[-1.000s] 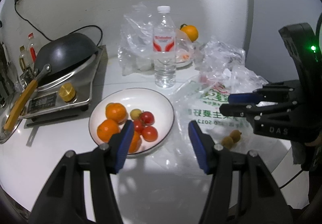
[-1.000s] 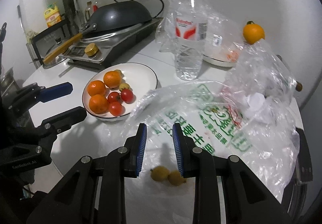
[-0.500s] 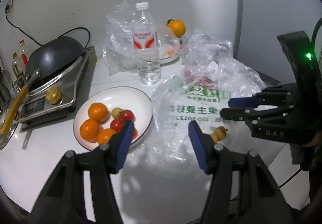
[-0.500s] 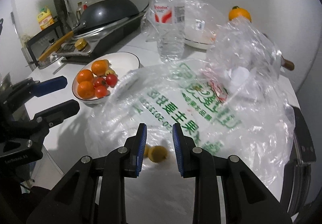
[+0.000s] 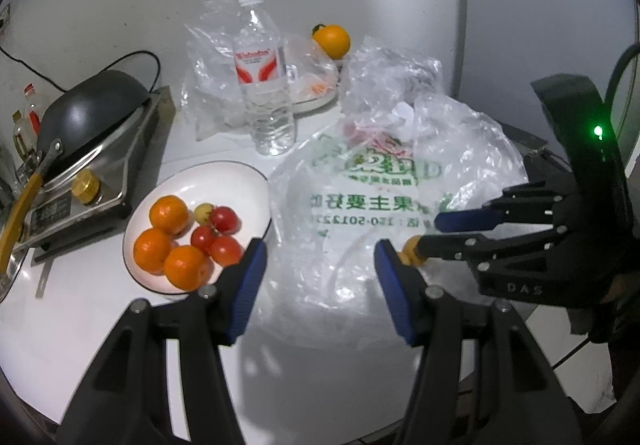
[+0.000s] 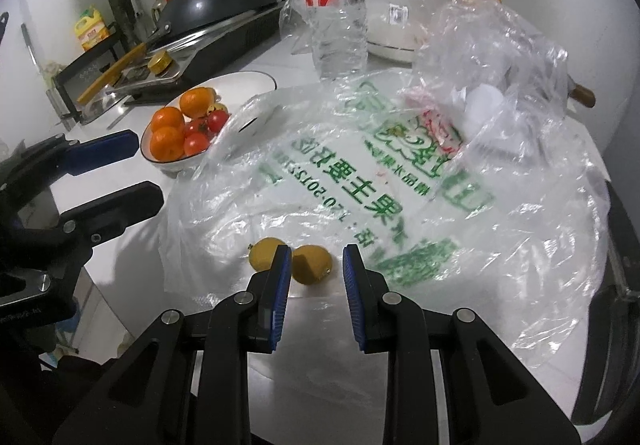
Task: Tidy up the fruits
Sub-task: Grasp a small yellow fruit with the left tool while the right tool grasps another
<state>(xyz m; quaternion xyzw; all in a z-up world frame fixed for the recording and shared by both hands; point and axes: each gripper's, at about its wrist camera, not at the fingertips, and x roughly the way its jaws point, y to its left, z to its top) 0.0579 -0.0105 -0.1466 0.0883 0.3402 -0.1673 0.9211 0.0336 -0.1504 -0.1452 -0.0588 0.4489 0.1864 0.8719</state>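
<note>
A white plate (image 5: 236, 181) holds three oranges (image 5: 169, 211), several red tomatoes (image 5: 224, 219) and one small yellow fruit (image 5: 203, 211); it also shows in the right wrist view (image 6: 244, 83). Two small yellow fruits (image 6: 310, 263) lie side by side on the table at the edge of a printed plastic bag (image 6: 360, 181). My right gripper (image 6: 314, 271) is open, its fingertips on either side of the right-hand yellow fruit, not closed on it. My left gripper (image 5: 320, 265) is open and empty over the bag's near edge, right of the plate.
A water bottle (image 5: 264, 73) stands behind the plate. A lone orange (image 5: 331, 40) sits on a far dish among crumpled clear bags (image 5: 392, 85). A stove with a dark wok (image 5: 92, 113) is at the left. The table's front edge is close.
The right gripper has moved in on the two yellow fruits and opened wider around one. The left gripper has shifted right, so the plate now sits further left.
</note>
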